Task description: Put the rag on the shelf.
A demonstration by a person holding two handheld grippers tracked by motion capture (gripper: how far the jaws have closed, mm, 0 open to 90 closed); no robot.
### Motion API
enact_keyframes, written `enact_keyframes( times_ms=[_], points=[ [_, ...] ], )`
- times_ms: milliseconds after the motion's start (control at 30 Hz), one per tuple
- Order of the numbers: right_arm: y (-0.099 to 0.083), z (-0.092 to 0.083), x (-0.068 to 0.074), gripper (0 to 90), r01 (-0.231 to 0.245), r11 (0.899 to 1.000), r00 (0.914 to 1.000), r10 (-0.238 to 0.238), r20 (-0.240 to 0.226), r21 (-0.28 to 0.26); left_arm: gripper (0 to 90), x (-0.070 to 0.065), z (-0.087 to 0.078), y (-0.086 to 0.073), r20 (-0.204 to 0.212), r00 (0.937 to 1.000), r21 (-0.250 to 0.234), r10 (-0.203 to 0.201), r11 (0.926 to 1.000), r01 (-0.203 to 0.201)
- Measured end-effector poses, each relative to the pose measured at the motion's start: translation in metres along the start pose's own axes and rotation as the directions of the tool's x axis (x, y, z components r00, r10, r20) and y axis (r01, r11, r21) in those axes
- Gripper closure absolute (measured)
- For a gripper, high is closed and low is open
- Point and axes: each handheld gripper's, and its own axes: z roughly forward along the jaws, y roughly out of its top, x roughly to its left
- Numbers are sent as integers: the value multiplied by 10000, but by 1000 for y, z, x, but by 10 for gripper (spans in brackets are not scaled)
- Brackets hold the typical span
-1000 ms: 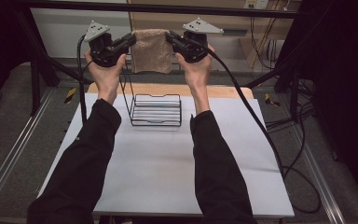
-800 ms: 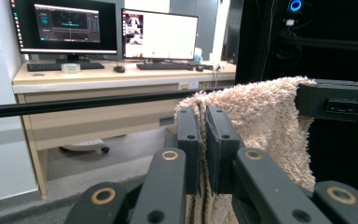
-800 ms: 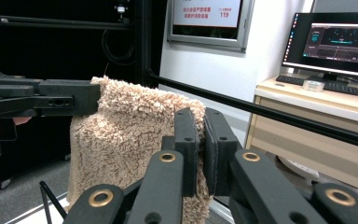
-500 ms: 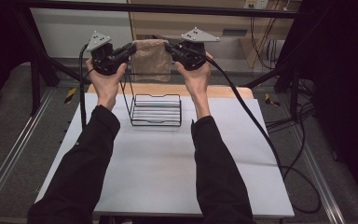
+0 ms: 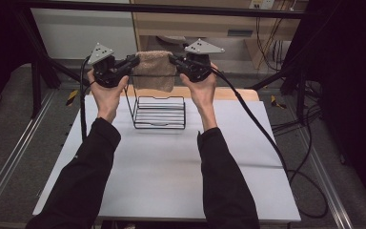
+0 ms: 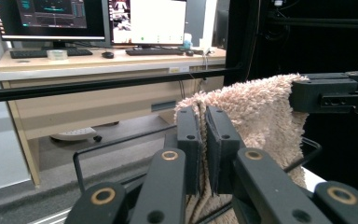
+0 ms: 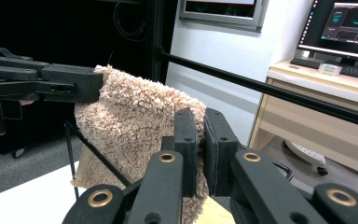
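The beige towel is held stretched between the left claw and right claw, each clamped on a top corner, above the wire rack. If lowered unevenly, it could bunch or miss the top bar.

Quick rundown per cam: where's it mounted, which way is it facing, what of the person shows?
High view: above the person's side, looking forward and down at the table; both forearms, left gripper, right gripper.
Left gripper view: on the left gripper, facing a desk with monitors.
Right gripper view: on the right gripper, facing a wall.
All three share the tan towel, pinched at both ends, and the wire rack.
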Motion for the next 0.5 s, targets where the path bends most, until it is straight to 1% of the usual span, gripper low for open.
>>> enact_keyframes(
  times_ms=[133,200,300,467,500],
  points=[
    [1,-4,3,850,208,9998,9997,-208,-93,-55,845,0,-5,-2,128,9999,-35,8,10000,-8],
    [1,-5,5,849,298,9996,9995,-298,-143,-30,843,-1,-7,-3,82,9998,39,192,9998,-192],
    [0,-7,9,849,410,9991,9990,-409,-203,47,841,-2,-11,-5,72,9996,79,268,9996,-269],
    [0,-13,15,846,579,9982,9978,-575,-322,145,834,-3,-15,-9,174,9997,126,193,9997,-195],
    [-1,-13,16,846,614,9980,9976,-608,-321,174,832,-3,-16,-10,201,9996,205,201,9996,-205]
  ],
)
